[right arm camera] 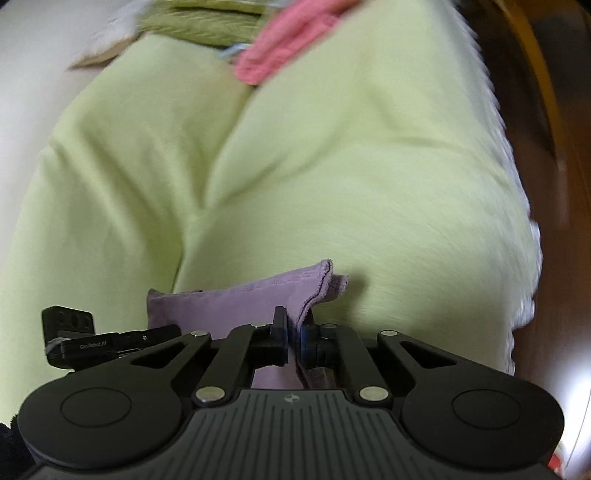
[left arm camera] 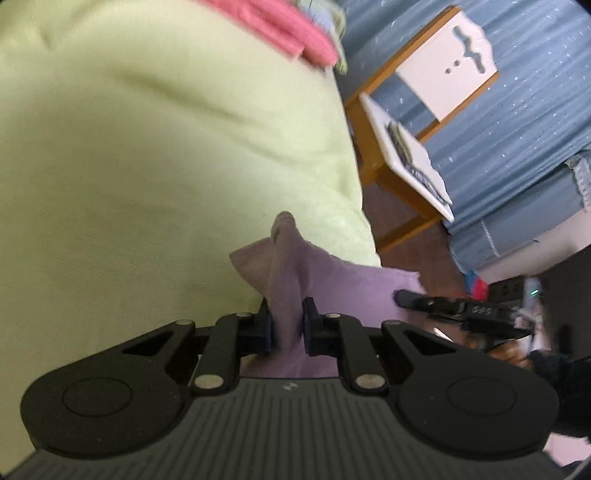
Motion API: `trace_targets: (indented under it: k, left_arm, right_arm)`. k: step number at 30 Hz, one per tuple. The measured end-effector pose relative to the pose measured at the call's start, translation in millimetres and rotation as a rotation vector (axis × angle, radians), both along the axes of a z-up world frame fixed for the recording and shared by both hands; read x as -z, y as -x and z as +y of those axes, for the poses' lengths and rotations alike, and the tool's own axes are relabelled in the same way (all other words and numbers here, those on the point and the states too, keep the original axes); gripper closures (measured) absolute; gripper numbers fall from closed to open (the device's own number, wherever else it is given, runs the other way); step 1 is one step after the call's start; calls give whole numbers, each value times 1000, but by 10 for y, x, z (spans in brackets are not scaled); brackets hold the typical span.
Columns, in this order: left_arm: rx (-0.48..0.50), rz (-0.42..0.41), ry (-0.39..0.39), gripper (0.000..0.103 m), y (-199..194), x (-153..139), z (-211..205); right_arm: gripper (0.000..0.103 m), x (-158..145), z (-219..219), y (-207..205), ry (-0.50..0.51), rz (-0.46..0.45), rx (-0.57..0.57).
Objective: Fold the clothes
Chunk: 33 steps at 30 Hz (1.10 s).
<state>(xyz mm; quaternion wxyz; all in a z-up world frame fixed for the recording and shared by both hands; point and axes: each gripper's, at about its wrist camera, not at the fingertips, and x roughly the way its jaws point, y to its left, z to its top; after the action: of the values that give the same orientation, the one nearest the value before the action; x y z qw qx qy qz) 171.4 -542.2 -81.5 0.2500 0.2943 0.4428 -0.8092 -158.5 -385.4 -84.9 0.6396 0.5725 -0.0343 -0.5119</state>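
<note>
Item one, the lilac cloth [left arm camera: 332,284]: we find it at the near edge of the pale green bedcover [left arm camera: 147,166], stretched between our two tools and lifted off the cover at both held corners. Item two, the left gripper [left arm camera: 287,325]: its jaws are clamped together on a bunched corner of the cloth, a twist of fabric standing up beyond the fingertips. Item three, the right gripper [right arm camera: 294,334]: its jaws are pinched on the opposite, hemmed edge of the lilac cloth [right arm camera: 236,299], with a doubled flap folded over just past the pads. Each tool shows in the other's view, at the far side of the cloth. Item four, a pink garment [left arm camera: 280,33] lying at the far end of the bedcover, well apart from the cloth; beside it, some green fabric [right arm camera: 199,22], blurred. Item five, a wooden chair with white panels [left arm camera: 417,122] standing to the right of the bed against a blue curtain [left arm camera: 517,110].
</note>
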Motion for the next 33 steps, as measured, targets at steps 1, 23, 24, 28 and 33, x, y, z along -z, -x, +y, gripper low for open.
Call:
trace_targets:
  k: [1,23,24,28,33]
  left_arm:
    - [-28,-4,31,92,-44,-109,135]
    - [-987,-147,-1,92,306,-1019,2639]
    - [-1021,-154,-10,92,258,-896,2651]
    - [-1131,-169,-62,93,-47,-301,2616]
    - [-1180,-173,-10,95,-420,58,2447]
  right_arm:
    - [97,-129,8,-29,22,30,-25]
    - [97,-1282,-1531,-398,106,150,-1070]
    - [97,-1165,-1603,-518,99,158,-1105]
    - [97,-530,-1885,-1138,77,204,-1201]
    - [97,-45,-2125,-1687,127,301,-1256]
